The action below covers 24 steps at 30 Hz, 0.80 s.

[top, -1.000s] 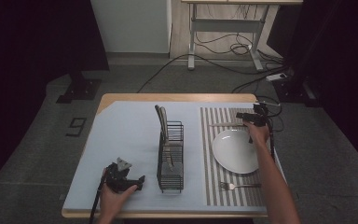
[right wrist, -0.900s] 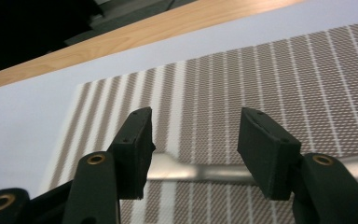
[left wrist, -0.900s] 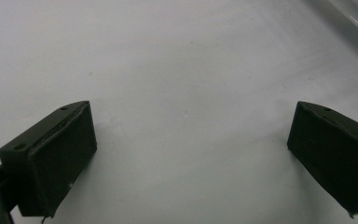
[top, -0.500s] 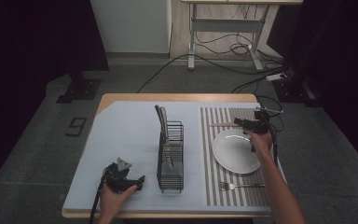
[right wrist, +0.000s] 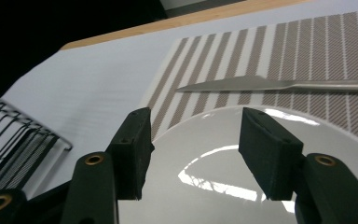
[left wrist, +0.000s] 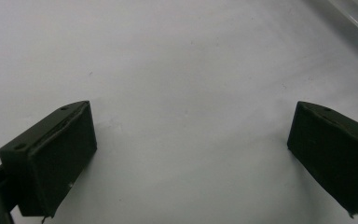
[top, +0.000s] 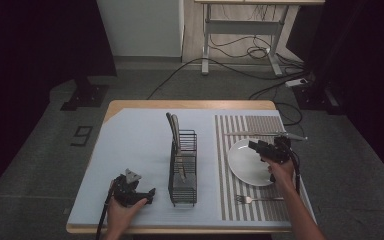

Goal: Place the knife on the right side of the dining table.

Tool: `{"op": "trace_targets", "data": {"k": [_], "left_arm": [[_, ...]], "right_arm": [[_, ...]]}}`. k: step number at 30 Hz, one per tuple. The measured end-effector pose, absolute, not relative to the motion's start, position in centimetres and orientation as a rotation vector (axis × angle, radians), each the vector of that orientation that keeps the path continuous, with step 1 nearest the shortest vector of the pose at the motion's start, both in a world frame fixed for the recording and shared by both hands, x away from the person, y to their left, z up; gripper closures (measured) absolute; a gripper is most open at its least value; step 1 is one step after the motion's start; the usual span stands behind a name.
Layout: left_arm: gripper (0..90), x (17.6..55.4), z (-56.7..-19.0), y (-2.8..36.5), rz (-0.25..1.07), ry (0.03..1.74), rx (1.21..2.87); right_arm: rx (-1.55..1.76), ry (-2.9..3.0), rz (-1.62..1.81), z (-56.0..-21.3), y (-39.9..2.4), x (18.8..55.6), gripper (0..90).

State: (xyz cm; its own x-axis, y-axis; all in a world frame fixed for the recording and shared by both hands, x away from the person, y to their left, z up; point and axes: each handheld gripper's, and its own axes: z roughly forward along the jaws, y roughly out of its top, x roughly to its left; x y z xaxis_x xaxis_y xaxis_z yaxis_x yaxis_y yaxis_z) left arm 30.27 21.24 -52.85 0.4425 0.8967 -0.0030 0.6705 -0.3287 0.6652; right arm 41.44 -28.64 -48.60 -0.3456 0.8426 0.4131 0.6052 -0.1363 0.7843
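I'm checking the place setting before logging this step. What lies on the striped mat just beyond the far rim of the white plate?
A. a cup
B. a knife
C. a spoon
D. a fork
B: the right gripper view shows a knife lying flat on the striped mat past the rim of the white plate; the fork lies on the plate's near side.

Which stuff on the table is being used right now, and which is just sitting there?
In use: right gripper, open, hovering over the white plate; knife just beyond the plate.

Just sitting: fork, wire rack, striped placemat, left gripper resting open on the table.
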Motion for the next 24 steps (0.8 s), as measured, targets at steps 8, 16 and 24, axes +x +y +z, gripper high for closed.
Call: {"op": "trace_targets", "data": {"k": [8, 16, 24], "left_arm": [[0.6, 30.3, -52.8, 21.2, 0.495, 1.309, 2.104], [0.6, 30.3, -52.8, 21.2, 0.495, 1.309, 2.103], [0.6, 30.3, -52.8, 21.2, 0.495, 1.308, 2.104]], "right_arm": [[1.554, 1.911, 1.545, -48.5, -28.0, 38.1, 43.8], [1.444, 1.969, 1.586, -48.7, -26.6, 35.0, 43.4], [1.373, 2.025, 1.58, -49.6, -25.3, 32.6, 43.2]]}}
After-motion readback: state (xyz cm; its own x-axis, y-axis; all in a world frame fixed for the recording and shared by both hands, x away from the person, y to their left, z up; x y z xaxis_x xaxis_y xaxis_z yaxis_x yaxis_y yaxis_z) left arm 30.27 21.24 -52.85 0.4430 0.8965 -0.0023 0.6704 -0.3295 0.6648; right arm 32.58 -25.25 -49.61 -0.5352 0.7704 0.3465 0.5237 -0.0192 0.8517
